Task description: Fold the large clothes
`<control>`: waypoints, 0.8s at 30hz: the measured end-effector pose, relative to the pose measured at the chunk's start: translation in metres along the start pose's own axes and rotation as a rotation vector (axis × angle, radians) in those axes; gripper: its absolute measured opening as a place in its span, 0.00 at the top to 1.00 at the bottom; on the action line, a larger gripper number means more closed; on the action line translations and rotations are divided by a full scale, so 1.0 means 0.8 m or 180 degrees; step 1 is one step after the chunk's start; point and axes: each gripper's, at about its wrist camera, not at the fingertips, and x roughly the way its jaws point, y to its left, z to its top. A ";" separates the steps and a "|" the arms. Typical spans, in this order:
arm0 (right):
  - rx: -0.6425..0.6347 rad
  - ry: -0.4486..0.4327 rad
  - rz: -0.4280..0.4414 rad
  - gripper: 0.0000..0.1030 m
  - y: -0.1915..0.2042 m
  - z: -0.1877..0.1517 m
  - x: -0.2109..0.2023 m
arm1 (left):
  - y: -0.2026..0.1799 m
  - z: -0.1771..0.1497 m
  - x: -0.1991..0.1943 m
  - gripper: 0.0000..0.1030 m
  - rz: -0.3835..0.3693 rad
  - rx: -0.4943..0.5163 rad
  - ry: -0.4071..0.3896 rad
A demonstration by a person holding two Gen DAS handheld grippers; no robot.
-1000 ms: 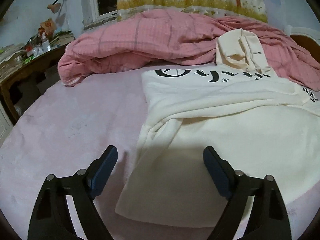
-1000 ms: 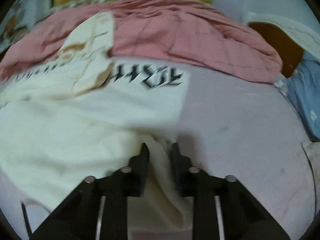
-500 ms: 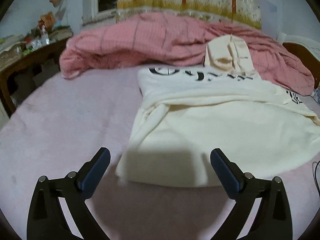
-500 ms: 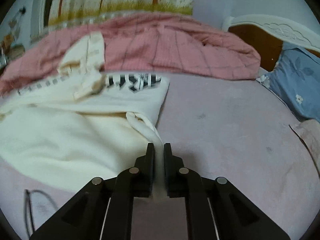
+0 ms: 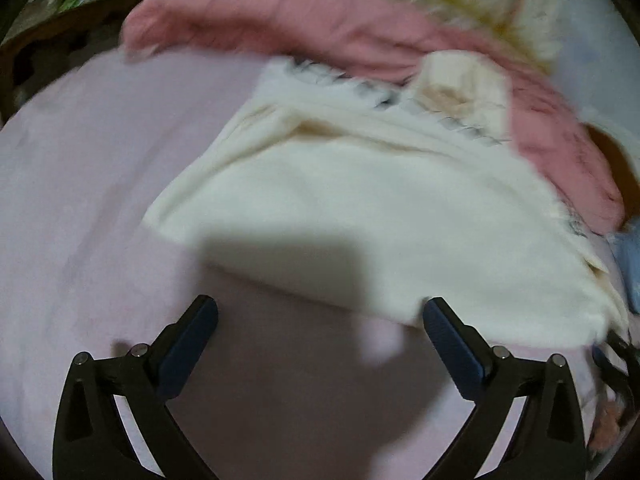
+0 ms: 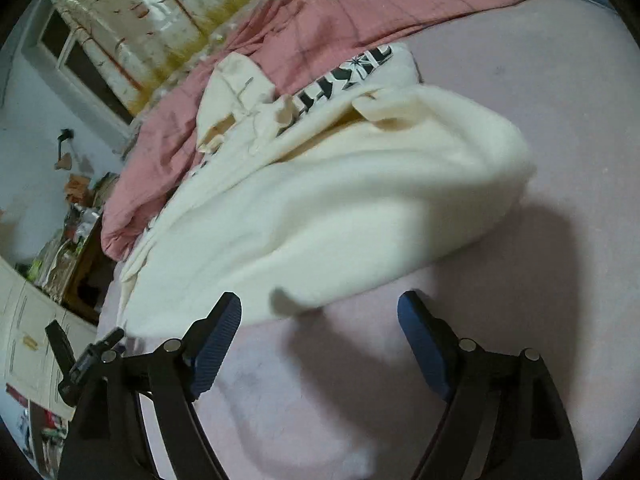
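1. Closest to us, the left gripper [image 5: 320, 312] is spread wide over the pink bed sheet [image 5: 100, 200]. Nothing is between its blue pads.
2. The right gripper [image 6: 320, 308] has just been opening. Its jaws now stand wide apart and they pinch nothing. They sit over bare sheet, just beside the near edge of the cloth.
3. A little farther lies the cream hoodie [image 6: 320, 200], in the middle of the bed. Its bottom half looks folded up over the top half. I think one big fold is done.
4. It is still puffy and wide, so it may need another fold and some smoothing.
5. Farther back, black letters [image 6: 344, 76] and the hood [image 6: 236, 92] peek out.
6. Farthest is a bunched pink blanket [image 6: 360, 12], touching the hood.
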 end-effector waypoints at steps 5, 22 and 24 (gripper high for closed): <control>0.0116 -0.0167 -0.0202 0.15 0.003 0.023 0.027 | 0.001 0.030 0.035 0.01 0.0028 -0.0097 0.0000; -0.0961 -0.0887 -0.0355 0.87 0.056 -0.039 -0.104 | 0.041 -0.059 -0.119 0.81 -0.0271 0.0142 -0.0686; -0.1033 -0.0745 -0.0436 0.87 0.053 -0.068 -0.117 | 0.044 -0.087 -0.130 0.80 -0.0172 0.0350 -0.0658</control>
